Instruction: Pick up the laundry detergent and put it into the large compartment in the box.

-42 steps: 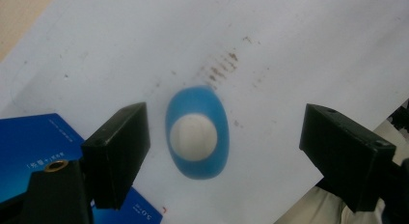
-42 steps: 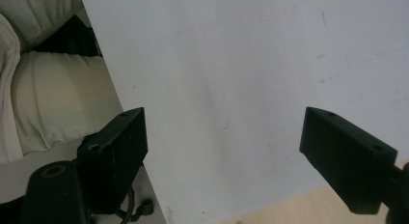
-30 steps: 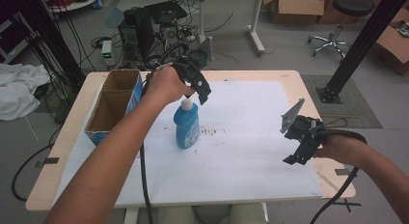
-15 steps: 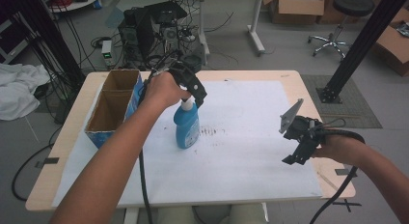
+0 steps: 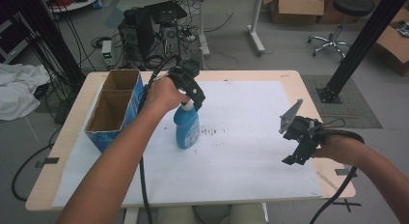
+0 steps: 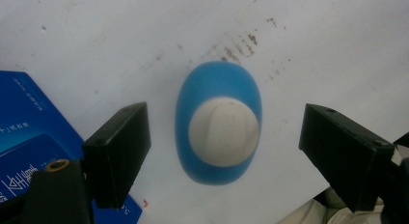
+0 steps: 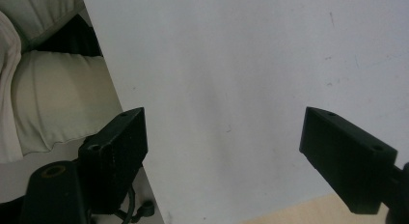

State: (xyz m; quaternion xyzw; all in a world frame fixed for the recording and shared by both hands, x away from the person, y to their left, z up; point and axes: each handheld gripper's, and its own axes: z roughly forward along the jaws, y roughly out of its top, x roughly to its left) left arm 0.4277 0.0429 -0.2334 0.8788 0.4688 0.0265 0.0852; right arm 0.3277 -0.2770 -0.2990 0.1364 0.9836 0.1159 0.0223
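Note:
A blue spray-type bottle [image 5: 187,128] with a white top stands upright on the white sheet [image 5: 241,175], left of centre. My left gripper [image 5: 196,103] hangs right over its top, open. In the left gripper view the bottle [image 6: 219,89] is seen from above, its white cap [image 6: 223,131] between the two spread jaws of the left gripper [image 6: 224,159], which do not touch it. My right gripper [image 5: 290,147] is held above the right side of the sheet, far from the bottle. The right gripper [image 7: 224,159] is open with only bare sheet between its jaws.
A cardboard box [image 5: 112,113] with blue sides and two open compartments stands at the table's left, close to the bottle; its blue side [image 6: 29,137] shows beside my left jaw. Dark smudges [image 5: 210,132] mark the sheet. The person's trouser leg [image 7: 53,93] lies beyond the table edge.
My left gripper has come down a little over the bottle's top, still open. The right gripper has hardly moved.

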